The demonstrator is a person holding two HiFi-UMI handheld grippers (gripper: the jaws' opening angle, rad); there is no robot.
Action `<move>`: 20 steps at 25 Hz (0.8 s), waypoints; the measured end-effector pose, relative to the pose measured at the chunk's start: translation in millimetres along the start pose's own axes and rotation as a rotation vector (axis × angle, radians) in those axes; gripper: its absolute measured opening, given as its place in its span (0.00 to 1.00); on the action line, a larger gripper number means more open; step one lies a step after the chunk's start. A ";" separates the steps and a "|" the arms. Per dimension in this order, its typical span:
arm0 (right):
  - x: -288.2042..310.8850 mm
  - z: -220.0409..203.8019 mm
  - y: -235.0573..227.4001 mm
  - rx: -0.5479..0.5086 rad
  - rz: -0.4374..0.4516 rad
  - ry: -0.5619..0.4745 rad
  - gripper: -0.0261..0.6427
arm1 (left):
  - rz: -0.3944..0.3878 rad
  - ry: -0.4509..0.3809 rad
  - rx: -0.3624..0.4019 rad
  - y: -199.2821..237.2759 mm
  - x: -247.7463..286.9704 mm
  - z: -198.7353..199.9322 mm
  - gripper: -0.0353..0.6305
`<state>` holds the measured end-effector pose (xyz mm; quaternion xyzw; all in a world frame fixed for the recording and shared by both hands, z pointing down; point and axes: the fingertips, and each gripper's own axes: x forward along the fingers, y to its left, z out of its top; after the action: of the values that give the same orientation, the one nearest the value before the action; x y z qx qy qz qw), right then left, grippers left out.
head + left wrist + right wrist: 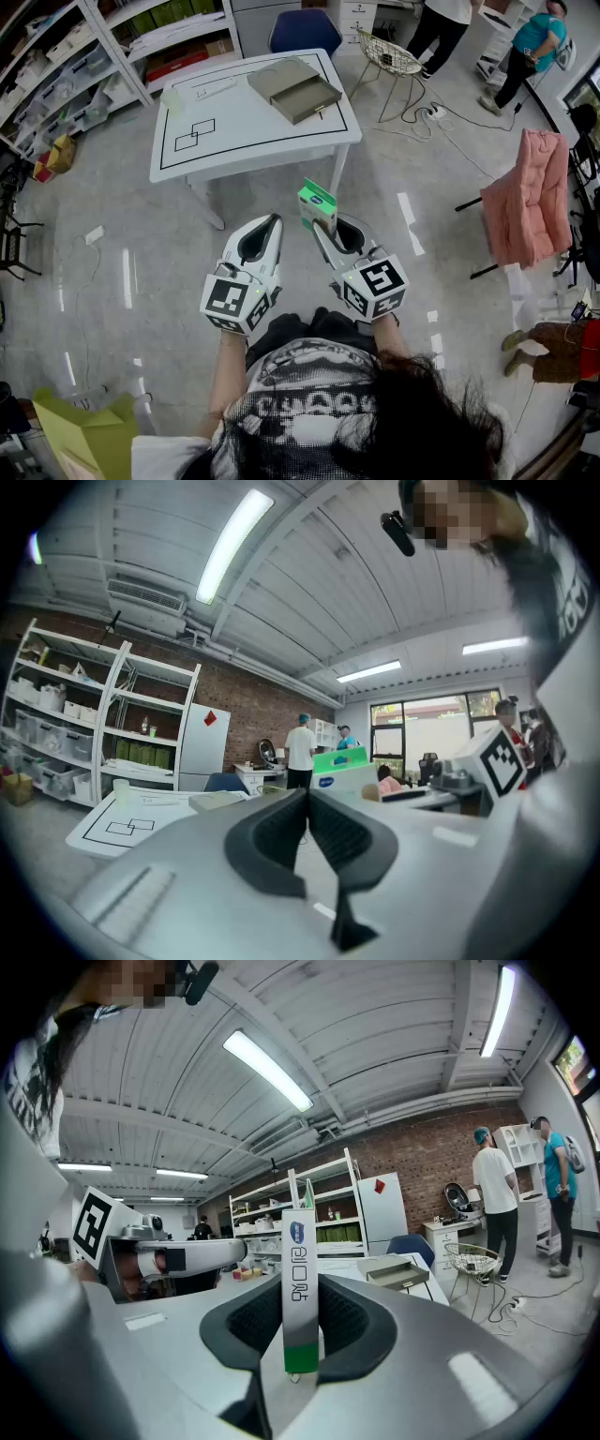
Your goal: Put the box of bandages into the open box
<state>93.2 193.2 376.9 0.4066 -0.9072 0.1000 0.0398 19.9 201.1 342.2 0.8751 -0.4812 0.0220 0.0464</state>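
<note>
I'm carrying the box of bandages, clamped in the right hand-held gripper; the left hand-held gripper is pinched together, empty. Next probably calls for reaching the open box on the tabletop.

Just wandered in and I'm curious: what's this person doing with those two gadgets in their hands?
A person stands back from a white table with a handheld gripper in each hand. The right gripper is clamped on a green-and-white box of bandages, held upright. The left gripper is shut and empty. The open box sits on the table ahead, so the bandages aren't in it yet.
</note>
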 end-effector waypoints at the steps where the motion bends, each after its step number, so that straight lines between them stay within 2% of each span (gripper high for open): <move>1: 0.4 0.2 -0.6 -0.002 0.001 -0.001 0.17 | -0.001 0.000 0.000 -0.1 0.7 -0.3 0.05; 10: 0.8 -5.0 -13.2 0.012 0.026 0.005 0.17 | 0.001 0.004 -0.013 -4.9 15.8 -3.8 0.05; 20: -5.0 -14.8 -37.1 0.016 0.084 0.024 0.18 | 0.022 -0.039 -0.020 -21.9 37.2 -0.4 0.05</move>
<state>124.1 176.0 396.1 0.3673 -0.9221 0.1138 0.0431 58.3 181.6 344.4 0.8695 -0.4919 0.0005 0.0454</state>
